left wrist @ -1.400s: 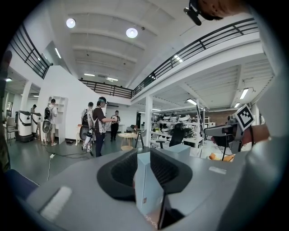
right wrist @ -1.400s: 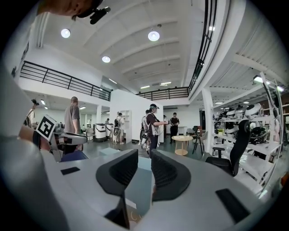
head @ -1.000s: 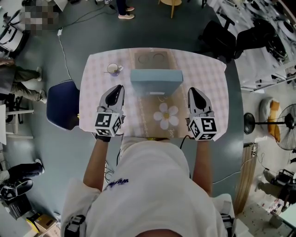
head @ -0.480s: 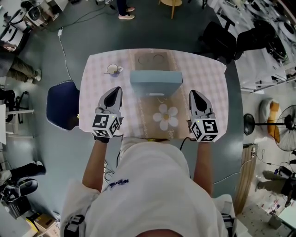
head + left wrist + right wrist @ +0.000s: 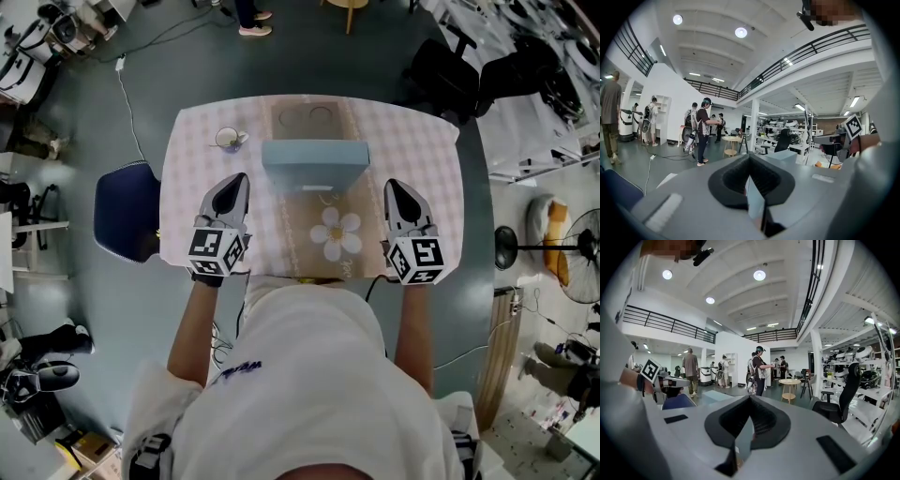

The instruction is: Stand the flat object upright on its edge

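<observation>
A light blue flat box (image 5: 314, 161) stands in the middle of the table, apparently upright on a long edge, its narrow top face turned up at me. My left gripper (image 5: 235, 182) is shut and empty, to the box's left and nearer me. The right gripper (image 5: 395, 187) is also shut and empty, off to the box's right. Neither touches the box. In the left gripper view the jaws (image 5: 752, 187) meet with nothing between them, and the box (image 5: 786, 157) shows beyond. The right gripper view shows the same shut jaws (image 5: 740, 437) and the box (image 5: 712, 397).
The table has a pink checked cloth (image 5: 187, 178) and a brown runner with a daisy print (image 5: 336, 234). A cup on a saucer (image 5: 228, 139) sits at the far left. A dark blue chair (image 5: 127, 211) stands left of the table. People stand across the hall.
The left gripper has slipped back a little toward the table's near edge. The box and the right gripper have stayed where they were.
</observation>
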Demonstrator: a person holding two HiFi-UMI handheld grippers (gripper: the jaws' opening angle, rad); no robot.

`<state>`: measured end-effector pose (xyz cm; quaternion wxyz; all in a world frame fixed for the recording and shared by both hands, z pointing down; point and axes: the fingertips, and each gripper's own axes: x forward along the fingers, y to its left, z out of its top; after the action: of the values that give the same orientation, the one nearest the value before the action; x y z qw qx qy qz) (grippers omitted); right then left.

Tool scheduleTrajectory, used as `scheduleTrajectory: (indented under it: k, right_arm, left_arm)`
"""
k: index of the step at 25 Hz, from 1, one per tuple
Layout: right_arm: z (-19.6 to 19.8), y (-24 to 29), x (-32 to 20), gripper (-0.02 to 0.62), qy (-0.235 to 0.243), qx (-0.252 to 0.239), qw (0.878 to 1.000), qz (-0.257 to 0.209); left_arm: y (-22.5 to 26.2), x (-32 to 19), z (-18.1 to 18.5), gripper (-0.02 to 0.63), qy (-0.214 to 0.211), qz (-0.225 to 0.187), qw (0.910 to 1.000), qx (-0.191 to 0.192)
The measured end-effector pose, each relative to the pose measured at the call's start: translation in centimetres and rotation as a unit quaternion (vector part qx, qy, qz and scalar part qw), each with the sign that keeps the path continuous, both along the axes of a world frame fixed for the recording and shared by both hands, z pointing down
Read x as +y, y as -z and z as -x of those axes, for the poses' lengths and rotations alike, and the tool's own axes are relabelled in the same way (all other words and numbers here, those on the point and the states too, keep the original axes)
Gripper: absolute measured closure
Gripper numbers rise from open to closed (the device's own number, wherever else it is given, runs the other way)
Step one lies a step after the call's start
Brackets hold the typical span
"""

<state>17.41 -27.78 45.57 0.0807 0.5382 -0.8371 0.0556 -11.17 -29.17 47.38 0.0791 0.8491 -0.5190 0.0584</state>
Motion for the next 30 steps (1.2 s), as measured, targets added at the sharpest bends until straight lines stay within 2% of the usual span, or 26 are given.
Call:
scheduleTrajectory:
  k: [30]
  right_arm:
    - [0.83, -0.26, -1.02, 0.592, 0.016, 0.001, 1.000, 0.006]
  left_arm:
    - [-0.45, -0.93, 0.69, 0.604, 0.004, 0.007, 1.0000, 0.005]
